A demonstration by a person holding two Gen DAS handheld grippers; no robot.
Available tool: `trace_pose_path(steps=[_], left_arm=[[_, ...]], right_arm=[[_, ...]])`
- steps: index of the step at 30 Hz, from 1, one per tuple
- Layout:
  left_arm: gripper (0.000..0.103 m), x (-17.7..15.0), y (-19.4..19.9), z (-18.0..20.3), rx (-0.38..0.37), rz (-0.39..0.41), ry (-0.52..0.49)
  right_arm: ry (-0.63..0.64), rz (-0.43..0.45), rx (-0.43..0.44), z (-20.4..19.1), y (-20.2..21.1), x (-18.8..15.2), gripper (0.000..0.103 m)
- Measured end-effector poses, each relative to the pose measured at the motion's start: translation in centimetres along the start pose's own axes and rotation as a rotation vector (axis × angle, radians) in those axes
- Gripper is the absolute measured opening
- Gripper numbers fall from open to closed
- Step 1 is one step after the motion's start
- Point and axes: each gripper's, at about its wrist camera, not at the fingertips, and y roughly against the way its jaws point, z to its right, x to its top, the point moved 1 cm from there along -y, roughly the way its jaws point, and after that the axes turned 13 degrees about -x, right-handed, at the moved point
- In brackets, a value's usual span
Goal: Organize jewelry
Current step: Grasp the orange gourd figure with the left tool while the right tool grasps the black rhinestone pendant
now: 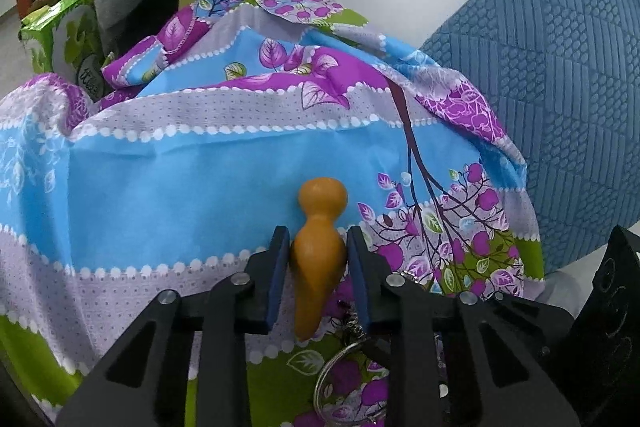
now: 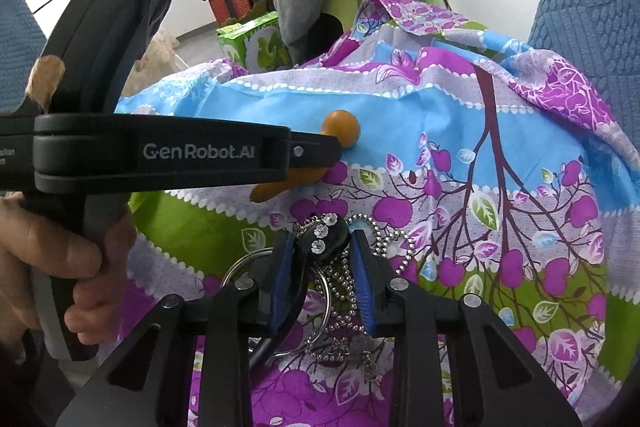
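Left hand-held gripper clamps an orange gourd-shaped pendant; right seemingly grips a black flowered charm.

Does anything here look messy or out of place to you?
Yes. The floral cloth is rumpled, with a corner flopped over at the back. The jewelry lies tangled: bead chains, a metal ring and a black flowered piece heaped together. The orange wooden gourd seems odd among them.

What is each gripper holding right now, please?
Left gripper: closed on the orange gourd-shaped wooden pendant.
Right gripper: closed on the black charm with white flowers.
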Motion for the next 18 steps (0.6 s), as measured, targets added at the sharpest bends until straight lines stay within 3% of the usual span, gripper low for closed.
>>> trace_pose_path(steps=[18], left_arm=[[0.03, -4.3, 9.7, 2.8, 0.06, 0.123, 0.022]], right_arm=[[-0.024, 0.037, 0.012, 0.1, 4.2, -0.2, 0.026]])
